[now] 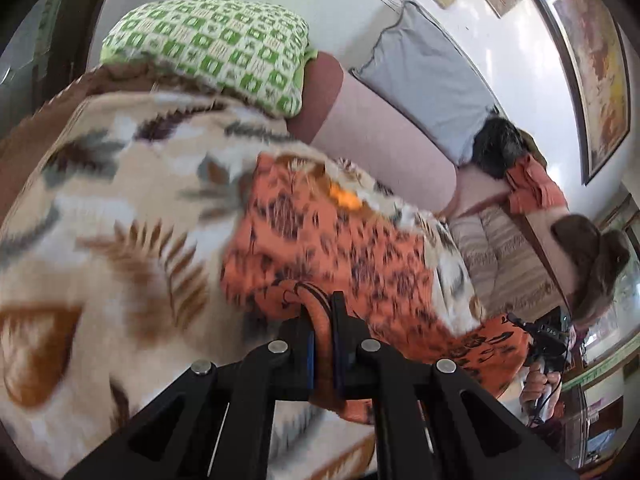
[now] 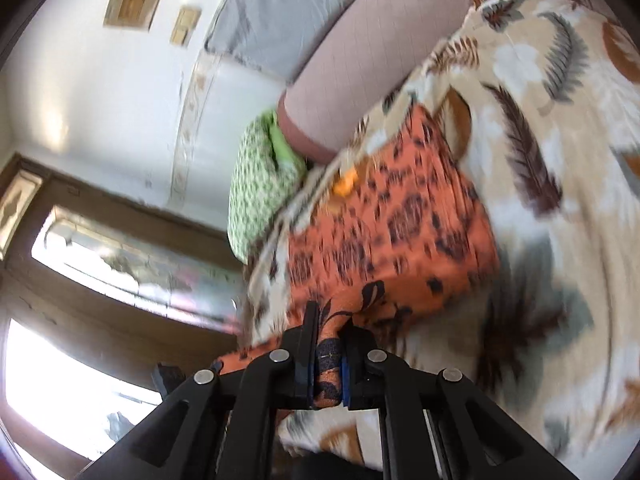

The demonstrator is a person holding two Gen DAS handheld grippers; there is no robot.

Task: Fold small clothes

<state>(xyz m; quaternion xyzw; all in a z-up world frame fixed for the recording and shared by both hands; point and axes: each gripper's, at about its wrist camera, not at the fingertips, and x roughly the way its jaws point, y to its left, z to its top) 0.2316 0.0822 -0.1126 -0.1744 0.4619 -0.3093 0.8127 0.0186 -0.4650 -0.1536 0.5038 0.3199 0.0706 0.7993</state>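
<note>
In the left wrist view, the left gripper (image 1: 322, 320) sits at the bottom centre, its jaws pinched narrow on a bunched edge of the orange cloth (image 1: 340, 240). The cloth, orange with dark print, spreads from the jaws up through the middle of the frame over a leaf-patterned blanket (image 1: 100, 208). A green checked pillow (image 1: 212, 44) lies at the upper left and a pink bolster (image 1: 380, 136) runs along the blanket's far edge. At the lower right a hand (image 1: 542, 390) grips the other tool's handle.

In the right wrist view, the right gripper (image 2: 328, 334) at the bottom centre is likewise clamped tight on a fold of the cloth (image 2: 392, 232), which stretches up and right across the blanket (image 2: 560, 120). The pillow (image 2: 256, 184) shows left of centre.
</note>
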